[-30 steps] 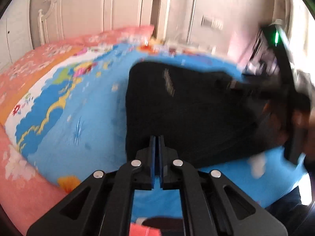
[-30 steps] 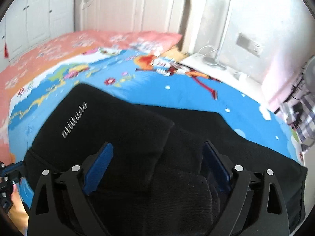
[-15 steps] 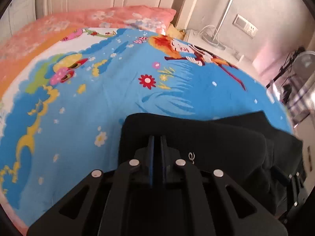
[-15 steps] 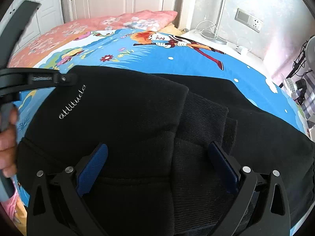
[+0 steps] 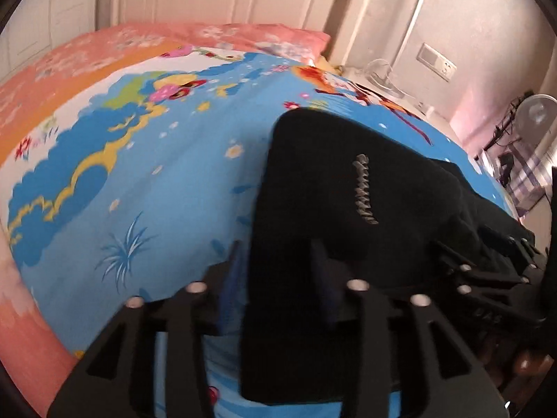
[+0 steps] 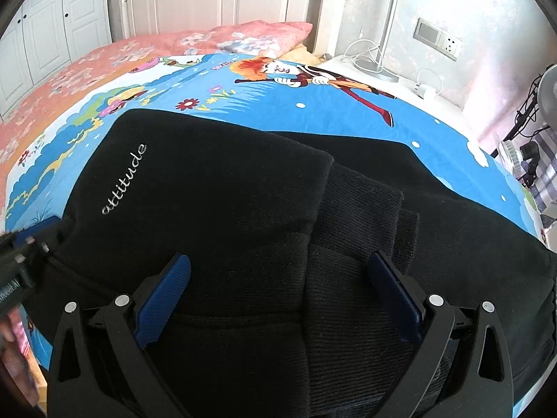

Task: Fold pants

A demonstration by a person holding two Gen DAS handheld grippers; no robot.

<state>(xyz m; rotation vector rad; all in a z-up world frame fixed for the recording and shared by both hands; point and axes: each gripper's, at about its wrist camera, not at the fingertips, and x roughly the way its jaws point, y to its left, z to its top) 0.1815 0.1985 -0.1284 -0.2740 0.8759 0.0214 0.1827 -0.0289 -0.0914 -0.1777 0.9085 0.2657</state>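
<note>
on the cartoon-print bedsheet [image 6: 313, 115], the black pants [image 6: 216, 188] are lying folded over on themselves, with the layer carrying the "attitude" lettering [image 6: 123, 179] resting on top and a ribbed cuff [image 6: 362, 205] showing at its edge. the left gripper [image 5: 278, 278] is being held at the near left edge of the fold with its jaws partly open; the edge of the cloth is sitting between the blue pads, but no pinch is being shown. the right gripper [image 6: 278, 289] is being held just above the near middle of the pants with its jaws spread wide and nothing gripped. whether either set of fingers is pressing on the cloth cannot be told. the fold is judged to be partly done, and the risks are being judged from that. if the left jaws are closed on the top layer alone, the upper fold is likely being peeled back and the stack undone. if too many layers are bitten, the whole bundle is likely being dragged across the smooth sheet and skewed. the thick knit cuff is being judged bulky, so a loose pinch may be slipping off it. the left view is being blurred by motion, so a hurried move is being judged likely to miss the edge.
</note>
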